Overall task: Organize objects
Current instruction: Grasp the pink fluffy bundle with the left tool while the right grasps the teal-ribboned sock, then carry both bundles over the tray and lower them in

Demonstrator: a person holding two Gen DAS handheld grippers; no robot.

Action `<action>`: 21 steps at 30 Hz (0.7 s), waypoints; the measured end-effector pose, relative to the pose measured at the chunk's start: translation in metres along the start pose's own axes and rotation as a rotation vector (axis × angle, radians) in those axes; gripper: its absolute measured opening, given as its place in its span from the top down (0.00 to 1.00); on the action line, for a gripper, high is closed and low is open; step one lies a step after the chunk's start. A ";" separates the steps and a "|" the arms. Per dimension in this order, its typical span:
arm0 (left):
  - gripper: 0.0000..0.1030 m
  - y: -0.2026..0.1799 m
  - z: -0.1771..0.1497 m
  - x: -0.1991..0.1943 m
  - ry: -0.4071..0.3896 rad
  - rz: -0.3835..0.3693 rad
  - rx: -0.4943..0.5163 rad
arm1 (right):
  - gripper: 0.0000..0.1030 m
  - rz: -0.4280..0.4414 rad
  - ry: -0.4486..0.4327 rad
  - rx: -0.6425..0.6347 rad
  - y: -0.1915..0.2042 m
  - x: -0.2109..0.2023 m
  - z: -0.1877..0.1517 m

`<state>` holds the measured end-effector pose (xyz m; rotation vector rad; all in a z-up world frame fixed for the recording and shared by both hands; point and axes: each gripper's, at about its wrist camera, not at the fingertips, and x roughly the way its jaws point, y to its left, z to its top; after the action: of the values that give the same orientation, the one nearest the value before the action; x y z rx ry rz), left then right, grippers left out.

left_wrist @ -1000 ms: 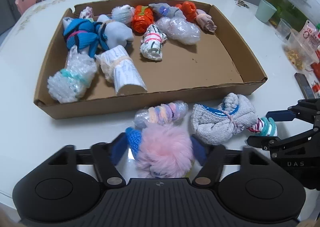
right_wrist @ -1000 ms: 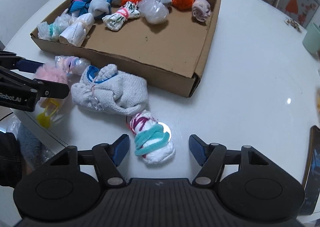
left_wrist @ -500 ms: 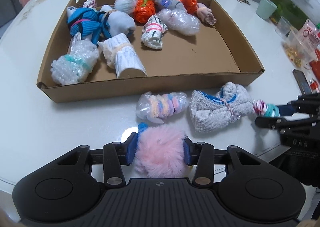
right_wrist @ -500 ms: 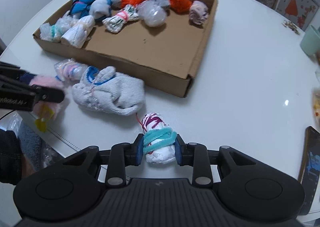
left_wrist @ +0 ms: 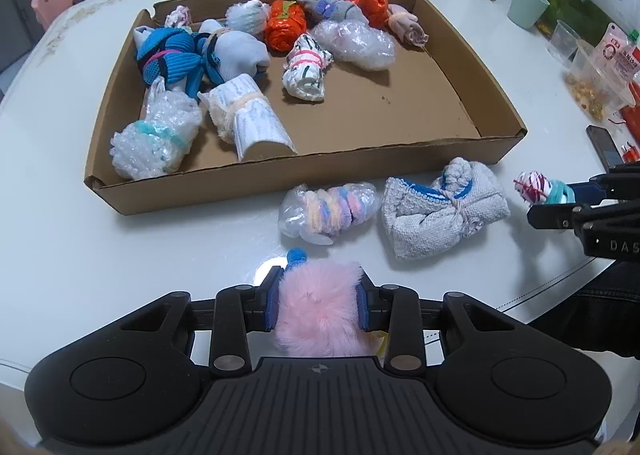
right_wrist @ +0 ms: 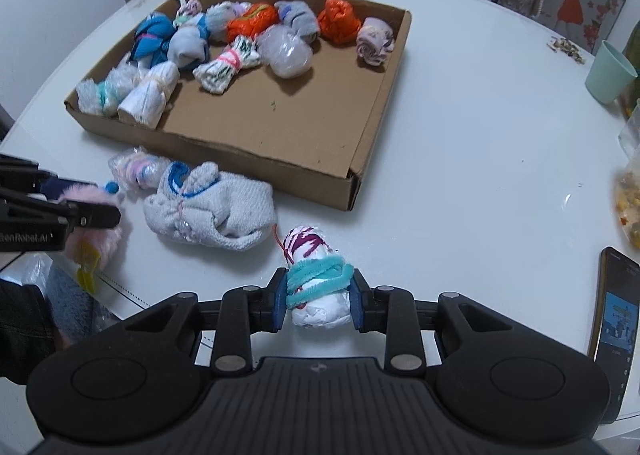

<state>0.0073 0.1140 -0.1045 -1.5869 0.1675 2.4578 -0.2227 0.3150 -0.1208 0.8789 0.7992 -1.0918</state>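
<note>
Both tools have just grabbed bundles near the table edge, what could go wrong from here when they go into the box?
1. The left tool is closing on the fluffy pink pompom bundle; soft fur may squash and slip out.
2. The right tool pinches the white roll wrapped in teal pipe cleaner by its wrap, which might slide.
3. The cardboard tray has a raised front wall, and low carries could snag it or the grey knitted bundle.

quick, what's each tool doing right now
left tool: closing on the pink fluffy bundle.
right tool: shut on the white bundle.
</note>
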 end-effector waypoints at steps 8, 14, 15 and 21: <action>0.40 0.002 -0.005 0.003 0.002 0.014 -0.015 | 0.73 -0.015 0.029 0.000 0.001 0.009 -0.002; 0.31 0.001 -0.014 -0.002 0.023 0.047 -0.045 | 0.73 -0.011 0.043 0.001 0.003 0.012 -0.002; 0.30 0.000 -0.016 -0.002 0.024 0.050 -0.047 | 0.73 -0.012 0.046 0.004 0.003 0.012 -0.003; 0.57 -0.008 -0.017 0.003 0.034 0.032 0.012 | 0.73 -0.008 0.054 0.010 0.004 0.012 -0.004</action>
<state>0.0235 0.1186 -0.1140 -1.6348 0.2144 2.4497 -0.2165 0.3146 -0.1328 0.9176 0.8435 -1.0837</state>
